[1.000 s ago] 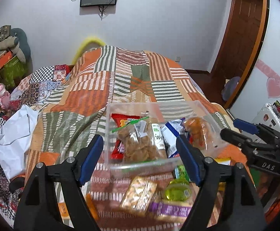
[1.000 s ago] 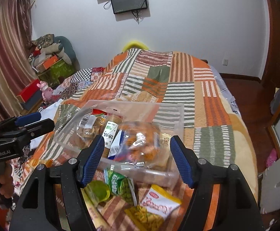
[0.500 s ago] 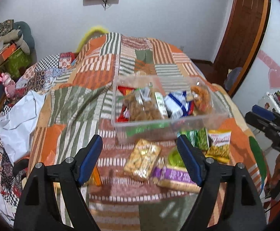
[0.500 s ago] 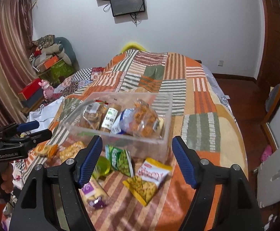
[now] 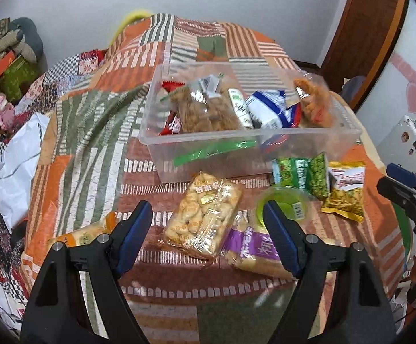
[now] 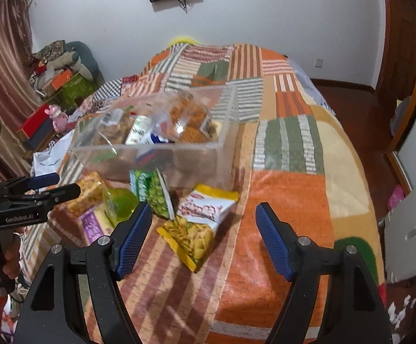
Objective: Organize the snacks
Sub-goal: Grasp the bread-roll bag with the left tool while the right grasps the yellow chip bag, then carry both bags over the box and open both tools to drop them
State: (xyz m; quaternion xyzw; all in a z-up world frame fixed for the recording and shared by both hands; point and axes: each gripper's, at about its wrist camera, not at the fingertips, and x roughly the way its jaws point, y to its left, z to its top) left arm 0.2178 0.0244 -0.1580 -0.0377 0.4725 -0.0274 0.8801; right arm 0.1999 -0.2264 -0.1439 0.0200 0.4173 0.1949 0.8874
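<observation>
A bed with an orange, green and white striped patchwork cover fills both views. On it sits a clear plastic bin, partly filled: a bag of brown snacks, a blue and white packet, a red wrapper and an orange bag at the far right end are already inside.

Just in front of the bin, loose snacks still lie on the cover. The largest is a clear biscuit pack, near the middle. Beside it, toward the right, lies a purple-labelled packet, then a green jelly cup, a green pea packet leaning against the bin wall, and a yellow snack bag. An orange packet lies apart at the left.

The left hand-held gripper hovers above the biscuit pack with jaws wide apart, gripping nothing. The right hand-held gripper hovers over the yellow snack bag, also spread wide and empty.

The job looks roughly half finished: several packets are binned, and about six remain outside. Each hand-held gripper seems lined up to pick up the snack below it.
</observation>
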